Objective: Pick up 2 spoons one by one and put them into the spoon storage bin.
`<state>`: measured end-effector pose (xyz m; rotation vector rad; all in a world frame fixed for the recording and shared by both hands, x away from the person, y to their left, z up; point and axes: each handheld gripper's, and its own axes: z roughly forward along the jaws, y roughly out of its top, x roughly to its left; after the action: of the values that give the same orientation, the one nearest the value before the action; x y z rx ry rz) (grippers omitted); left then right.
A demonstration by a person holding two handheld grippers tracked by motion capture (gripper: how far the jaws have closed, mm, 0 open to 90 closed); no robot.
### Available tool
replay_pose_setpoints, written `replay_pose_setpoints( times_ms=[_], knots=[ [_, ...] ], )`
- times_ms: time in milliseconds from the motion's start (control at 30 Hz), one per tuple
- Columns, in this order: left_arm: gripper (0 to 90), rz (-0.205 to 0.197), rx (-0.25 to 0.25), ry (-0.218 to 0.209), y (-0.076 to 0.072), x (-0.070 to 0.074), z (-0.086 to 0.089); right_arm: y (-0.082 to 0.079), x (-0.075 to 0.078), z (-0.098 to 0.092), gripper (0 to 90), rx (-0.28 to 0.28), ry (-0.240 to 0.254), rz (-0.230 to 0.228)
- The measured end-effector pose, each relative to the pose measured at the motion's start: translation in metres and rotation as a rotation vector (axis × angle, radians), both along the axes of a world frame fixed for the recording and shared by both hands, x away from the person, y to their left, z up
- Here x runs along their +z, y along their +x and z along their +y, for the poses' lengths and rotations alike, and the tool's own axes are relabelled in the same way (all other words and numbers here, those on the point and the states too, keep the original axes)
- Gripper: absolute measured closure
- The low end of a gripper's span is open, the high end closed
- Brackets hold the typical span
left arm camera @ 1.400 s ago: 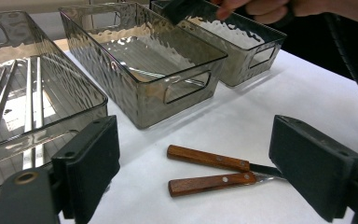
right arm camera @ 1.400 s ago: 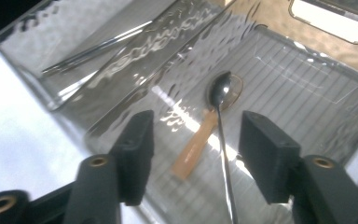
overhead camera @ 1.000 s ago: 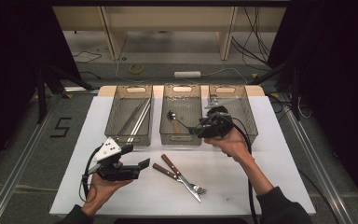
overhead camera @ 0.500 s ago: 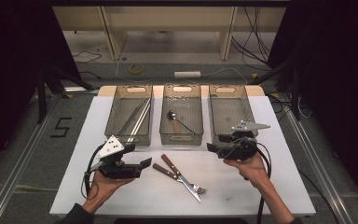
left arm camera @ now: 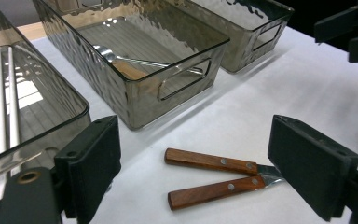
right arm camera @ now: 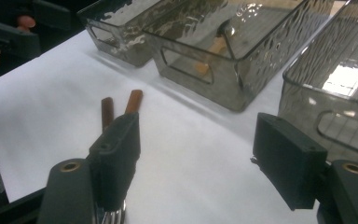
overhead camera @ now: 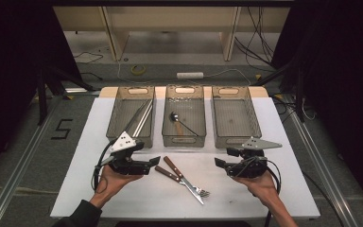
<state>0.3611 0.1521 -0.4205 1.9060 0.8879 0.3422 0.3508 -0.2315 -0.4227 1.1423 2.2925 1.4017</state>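
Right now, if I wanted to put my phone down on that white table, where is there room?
Bare white table lies right of the right bin, left of the left bin, and along the near edge. The right bin looks empty. The middle is crowded: two wooden-handled forks lie between the left claw and right claw.

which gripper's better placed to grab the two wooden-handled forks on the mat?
Probably left. The left gripper is open, its jaws beside the wooden handles of the forks; in its own view the handles lie between its jaws. The right gripper, also open, faces the tine end.
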Motion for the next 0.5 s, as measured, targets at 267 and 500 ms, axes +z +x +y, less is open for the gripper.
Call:
replay_pose_setpoints(
  times_ms=[267,500],
  knots=[
    [18.7,0.009,-0.019,0.029,0.010,-0.001,-0.009,-0.011,-0.003,-0.005,30.8,-0.018,0.026,-0.029],
    [22.3,0.010,-0.025,0.045,0.017,-0.001,-0.013,-0.017,-0.006,-0.009,29.4,-0.023,0.032,-0.021]
  ],
)
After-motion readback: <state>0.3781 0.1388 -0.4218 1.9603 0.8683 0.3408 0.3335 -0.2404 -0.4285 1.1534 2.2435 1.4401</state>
